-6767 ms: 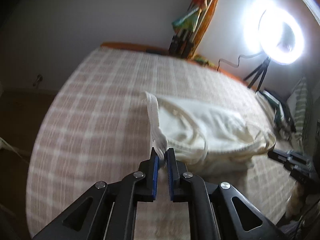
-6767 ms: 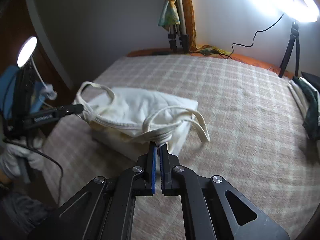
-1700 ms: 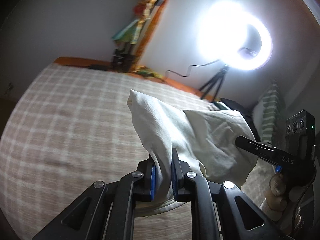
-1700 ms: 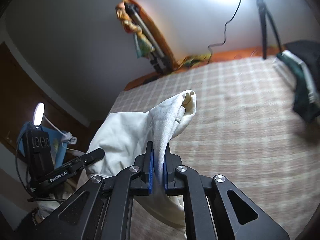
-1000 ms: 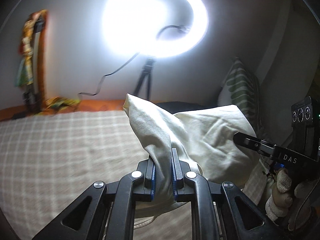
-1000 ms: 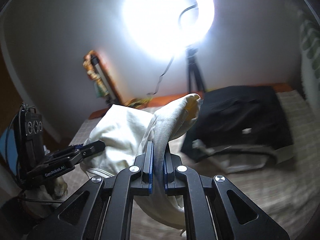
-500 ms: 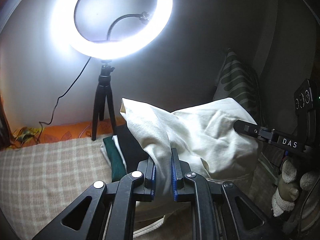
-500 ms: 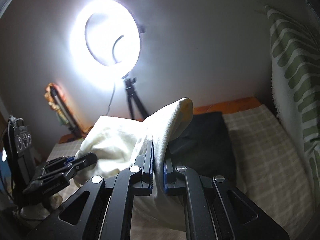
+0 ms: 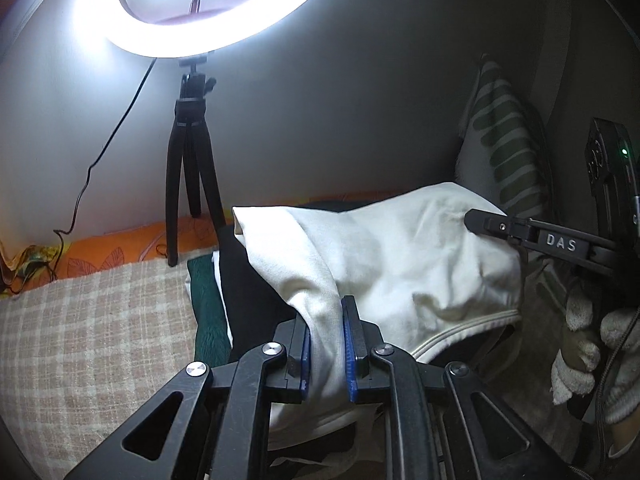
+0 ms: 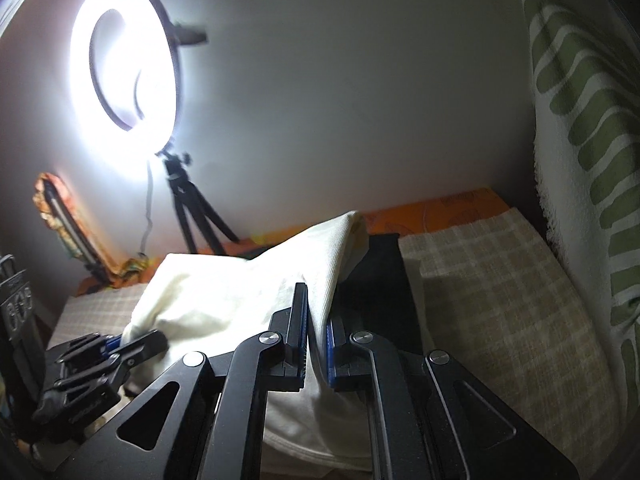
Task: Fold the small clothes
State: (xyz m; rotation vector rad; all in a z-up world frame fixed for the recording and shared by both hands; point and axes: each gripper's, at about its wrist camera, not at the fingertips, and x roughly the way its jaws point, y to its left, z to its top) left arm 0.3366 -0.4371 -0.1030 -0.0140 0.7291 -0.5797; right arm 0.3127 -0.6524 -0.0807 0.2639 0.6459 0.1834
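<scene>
- The ring light (image 9: 208, 12) glares; its top is cut off.
- The left gripper (image 9: 326, 344) pinches the cream garment (image 9: 400, 264), held aloft above dark folded clothes (image 9: 244, 292), mostly hidden.
- The right gripper (image 10: 318, 336), marked "DAS", clamps its other end.

"das" stands on the right tool (image 9: 474, 222).

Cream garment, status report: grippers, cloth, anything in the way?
Left gripper and right gripper both shut on garment. Garment held up, spanning between them. Dark clothes pile directly beneath.
</scene>
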